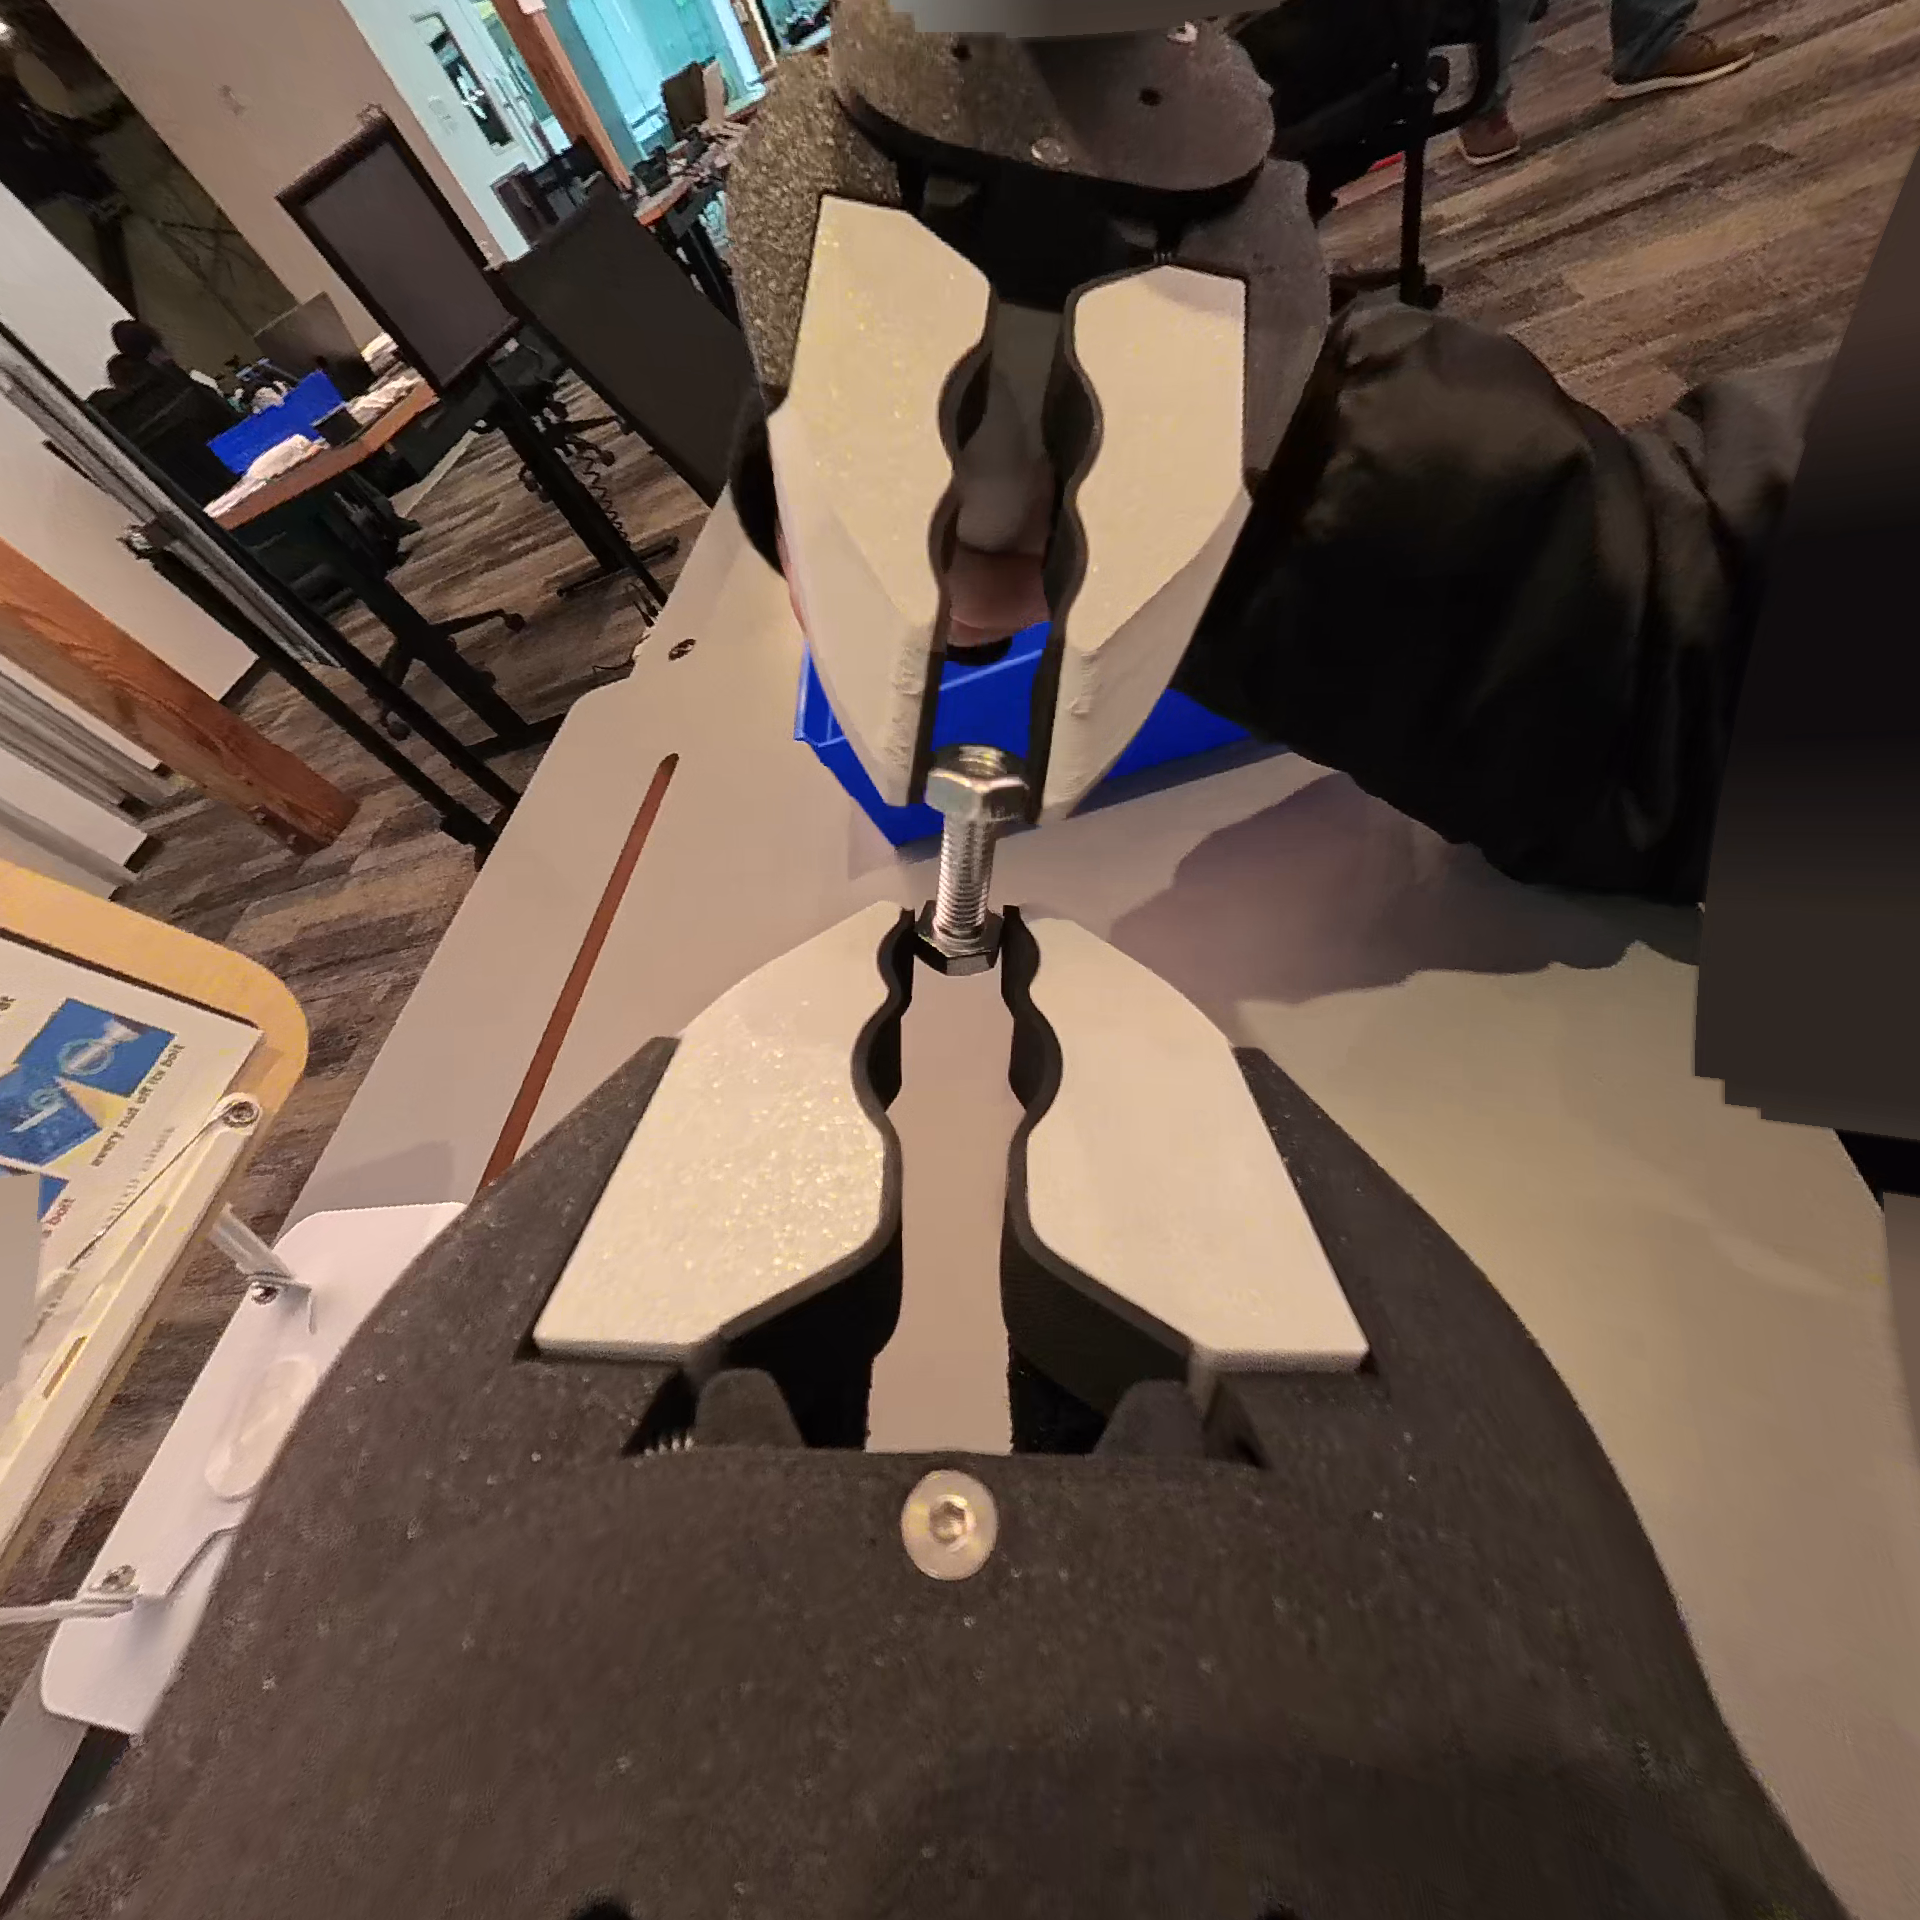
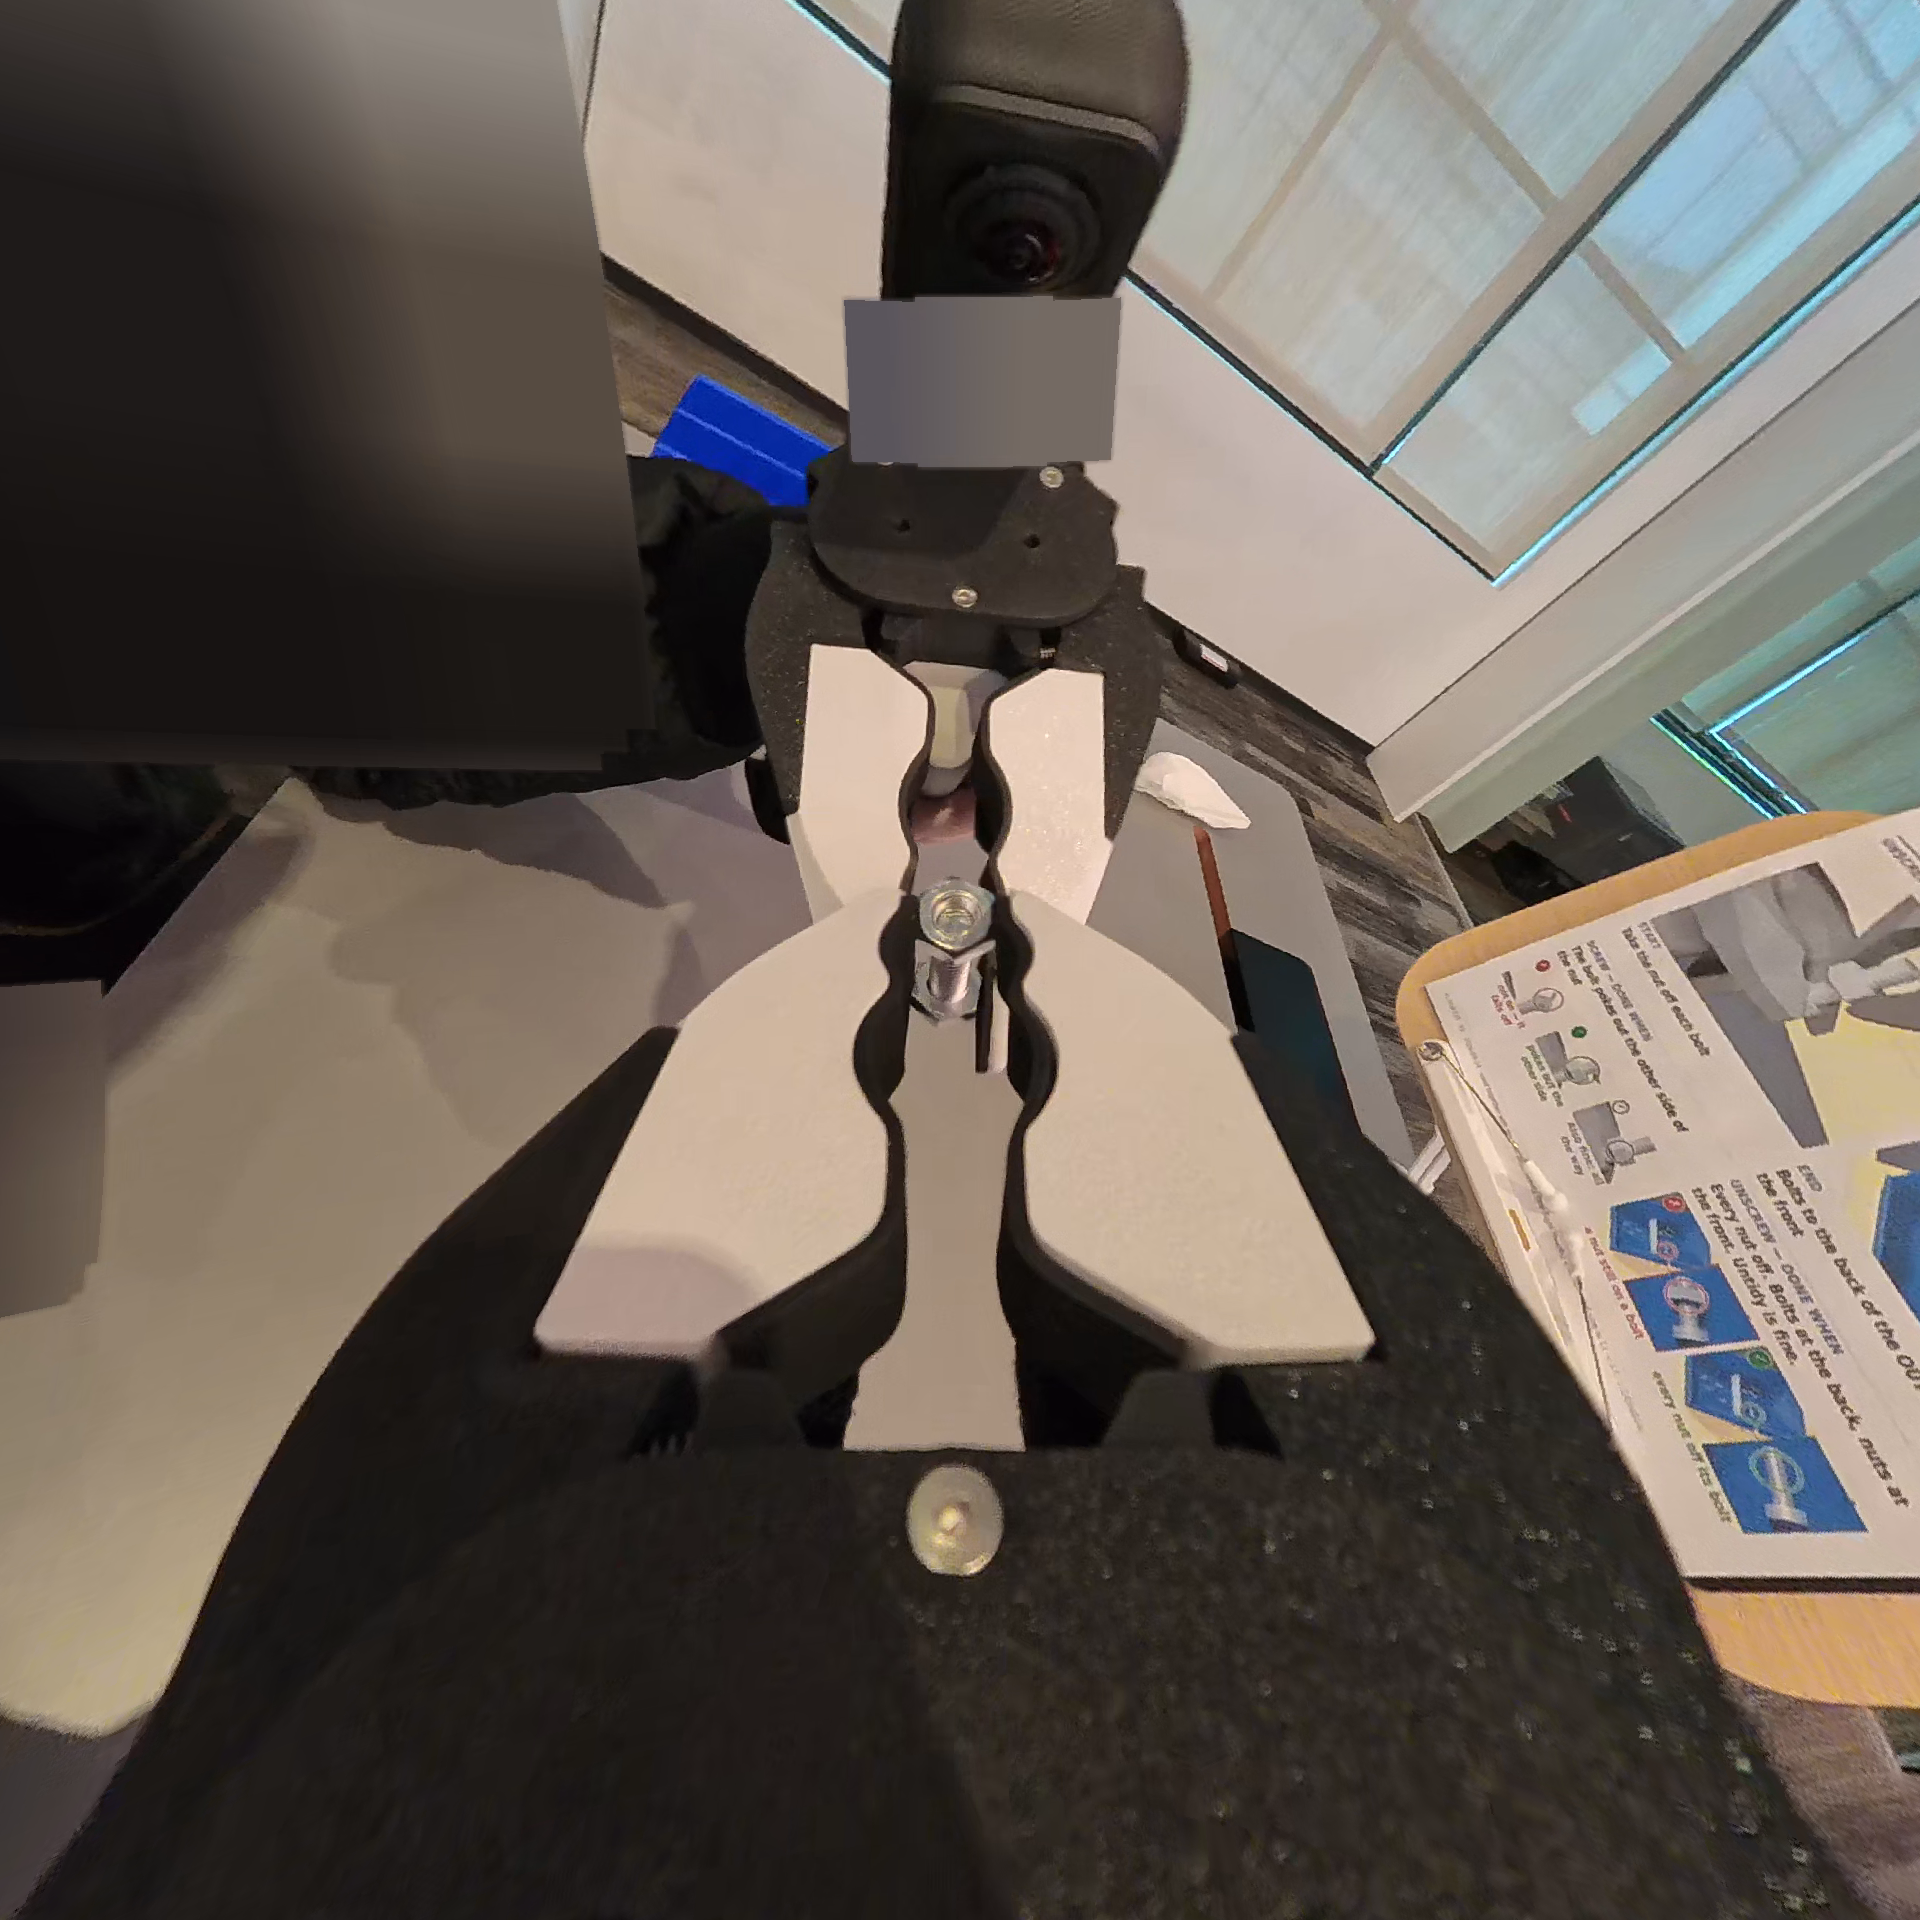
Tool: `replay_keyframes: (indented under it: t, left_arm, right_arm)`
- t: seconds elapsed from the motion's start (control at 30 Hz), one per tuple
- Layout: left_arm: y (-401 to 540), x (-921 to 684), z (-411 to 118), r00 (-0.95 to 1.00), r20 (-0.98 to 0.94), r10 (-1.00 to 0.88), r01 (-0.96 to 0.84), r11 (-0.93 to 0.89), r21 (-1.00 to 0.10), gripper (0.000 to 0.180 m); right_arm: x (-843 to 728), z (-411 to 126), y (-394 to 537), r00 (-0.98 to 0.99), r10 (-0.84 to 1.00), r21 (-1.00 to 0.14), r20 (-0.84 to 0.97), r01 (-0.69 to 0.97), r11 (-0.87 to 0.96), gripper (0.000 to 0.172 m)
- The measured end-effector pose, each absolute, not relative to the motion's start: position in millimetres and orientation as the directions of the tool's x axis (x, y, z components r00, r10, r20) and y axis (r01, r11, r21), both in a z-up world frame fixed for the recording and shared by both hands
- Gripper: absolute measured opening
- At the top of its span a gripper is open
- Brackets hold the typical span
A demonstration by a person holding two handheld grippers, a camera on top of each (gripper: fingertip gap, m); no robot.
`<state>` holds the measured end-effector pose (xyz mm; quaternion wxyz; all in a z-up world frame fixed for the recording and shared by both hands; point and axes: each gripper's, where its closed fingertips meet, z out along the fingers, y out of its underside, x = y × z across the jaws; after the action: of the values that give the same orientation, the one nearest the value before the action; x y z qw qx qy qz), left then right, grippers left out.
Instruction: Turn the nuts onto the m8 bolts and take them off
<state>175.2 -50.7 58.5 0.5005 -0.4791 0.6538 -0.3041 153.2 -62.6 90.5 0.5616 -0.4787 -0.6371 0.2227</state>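
Left gripper [image 1: 958, 940] clamped on the nut [image 1: 958, 951] at its fingertips. Right gripper [image 1: 977, 790] clamped on the bolt [image 1: 961, 873] by its hex head. Assy held in the air between the two, above the grey table [image 1: 1455, 1143], blue bin [image 1: 997, 717] behind. Nut sits near the thread's far end — most of the shank bare betw. nut and head. Judgement: nut engaged but not run home, or nearly off; direction can't be told. Instruction sheet [image 2: 1714, 1195] alongside.
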Motion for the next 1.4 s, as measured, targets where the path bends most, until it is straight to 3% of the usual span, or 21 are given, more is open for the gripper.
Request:
replay_keyframes:
  t: [0.57, 1.4]
  left_arm:
    - [-11, 166, 72, 0.239, -0.413, -0.879, -0.395, 0.300, -0.868, 0.016]
    - [-10, 165, 74, 0.244, -0.392, -0.887, -0.379, 0.285, -0.881, 0.016]
  right_arm:
    - [150, 100, -31, 0.325, 0.858, -0.885, 0.398, 0.383, 0.265, 0.017]
    - [148, 103, -32, 0.328, 0.786, -0.817, 0.524, 0.456, 0.354, 0.024]
